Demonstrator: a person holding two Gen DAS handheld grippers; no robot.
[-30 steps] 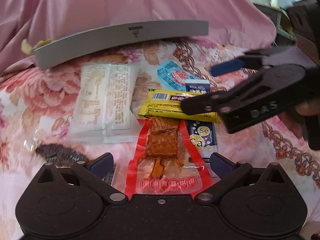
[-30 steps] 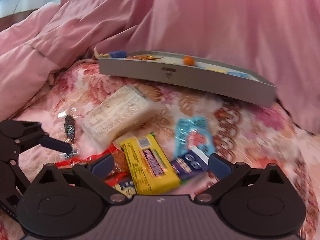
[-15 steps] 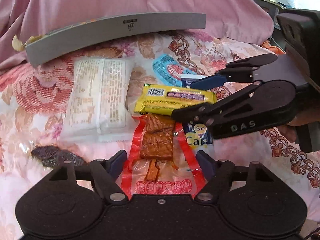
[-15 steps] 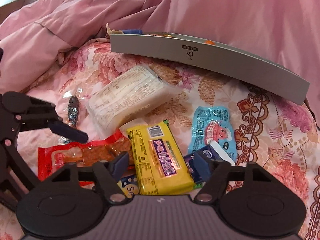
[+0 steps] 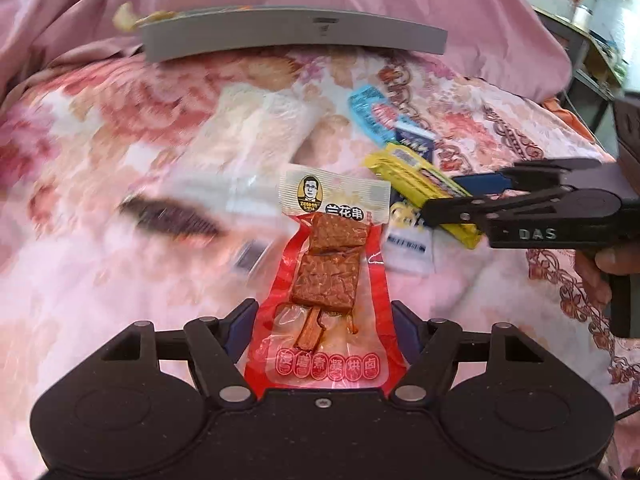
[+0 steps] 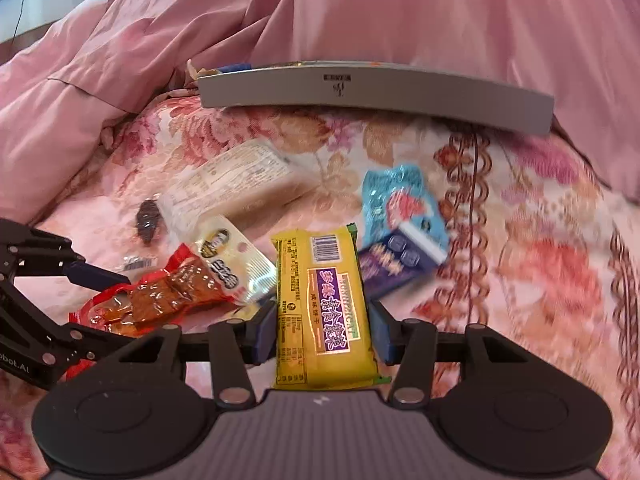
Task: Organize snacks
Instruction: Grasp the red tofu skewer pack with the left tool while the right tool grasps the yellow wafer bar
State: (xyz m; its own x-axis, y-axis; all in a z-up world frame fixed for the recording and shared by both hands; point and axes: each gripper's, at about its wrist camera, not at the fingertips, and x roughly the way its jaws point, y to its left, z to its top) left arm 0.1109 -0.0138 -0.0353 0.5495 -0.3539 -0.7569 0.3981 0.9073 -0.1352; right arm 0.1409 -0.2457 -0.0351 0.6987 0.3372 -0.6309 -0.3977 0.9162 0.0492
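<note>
Done so far: a few snacks already lie in the grey tray (image 6: 376, 94) at the far end of the bed (image 6: 520, 240); only bits of them peep over its wall.
Left gripper (image 5: 320, 322): jaws closing, pads against both edges of the red tofu-skewer packet (image 5: 326, 280), which looks lifted off the bed.
Right gripper (image 6: 322, 328): jaws closing on the yellow biscuit bar (image 6: 324, 304), gripped across its width.
Still loose on the bed: a pale long packet (image 6: 236, 188), a light-blue packet (image 6: 400, 204), a purple-and-white packet (image 6: 400, 258) lying partly on it, and a small dark wrapped sweet (image 6: 147, 222) to the left.
What is left: by my judgement, the two gripped packets and the four loose ones have yet to reach the tray.
Hard to make out: the tray's inside is hidden behind its near wall, so its contents cannot be counted. The bed is blurred in the left wrist view. A white-and-blue packet (image 5: 410, 238) is half covered by the bar there.
</note>
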